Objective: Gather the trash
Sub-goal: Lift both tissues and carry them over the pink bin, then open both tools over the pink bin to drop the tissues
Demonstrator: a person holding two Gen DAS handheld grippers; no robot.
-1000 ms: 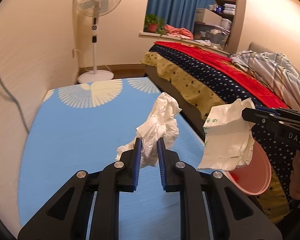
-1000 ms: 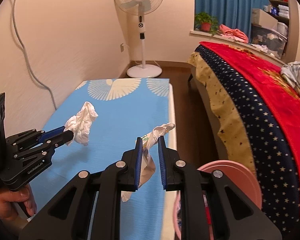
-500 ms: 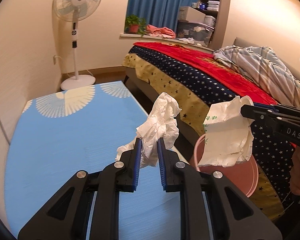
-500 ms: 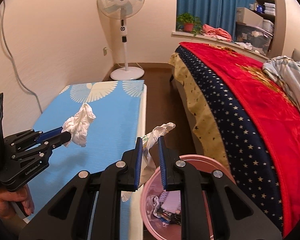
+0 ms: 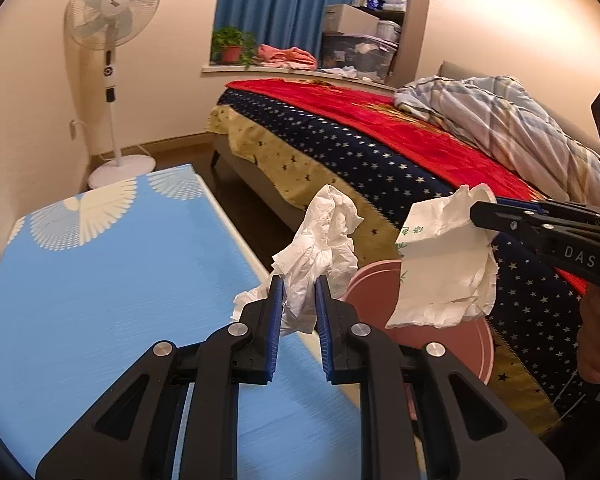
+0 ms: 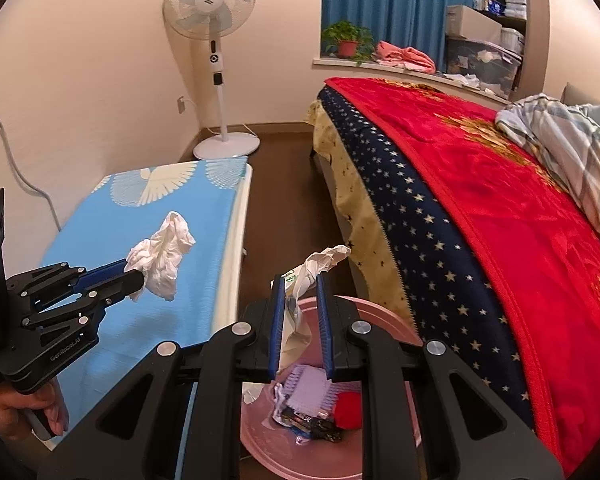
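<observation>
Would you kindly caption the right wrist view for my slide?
Right gripper holds a paper scrap above the pink bin beside the bed.

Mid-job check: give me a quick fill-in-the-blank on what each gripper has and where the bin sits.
1. The left gripper is shut on a crumpled white ____.
2. The right gripper holds a wrapper above the ____ bin.
3. The bin stands on the floor between the blue table and the ____.

Missing: tissue; pink; bed
</observation>
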